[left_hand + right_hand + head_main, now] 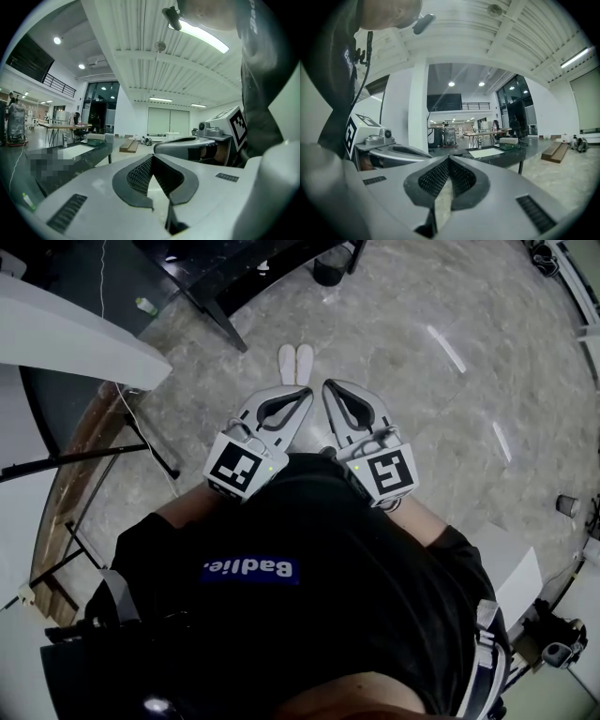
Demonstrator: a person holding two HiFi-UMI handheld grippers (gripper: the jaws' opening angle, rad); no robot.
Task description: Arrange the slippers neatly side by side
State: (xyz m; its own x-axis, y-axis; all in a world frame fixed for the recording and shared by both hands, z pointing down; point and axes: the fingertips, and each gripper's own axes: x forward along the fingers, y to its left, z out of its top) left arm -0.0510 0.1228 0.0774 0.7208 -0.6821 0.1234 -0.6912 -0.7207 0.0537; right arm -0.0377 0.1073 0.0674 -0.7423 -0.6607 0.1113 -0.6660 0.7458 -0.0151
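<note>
Two slippers point(296, 364) lie paired on the floor point(441, 418) ahead of the left tool point(302, 397) and right tool point(331, 390), both closed, empty. Arranging looks done; no grasp needed.

In the middle of the head view, the left gripper point(302, 395) and the right gripper point(330, 388) are held close side by side in front of the person's chest point(309, 521). Both point toward the top of the frame, with their tips leaning toward each other. Each gripper's jaws are pressed together with nothing between them. The left forearm point(178, 512) runs back toward the lower left, and the right forearm point(429, 521) toward the lower right.
</note>
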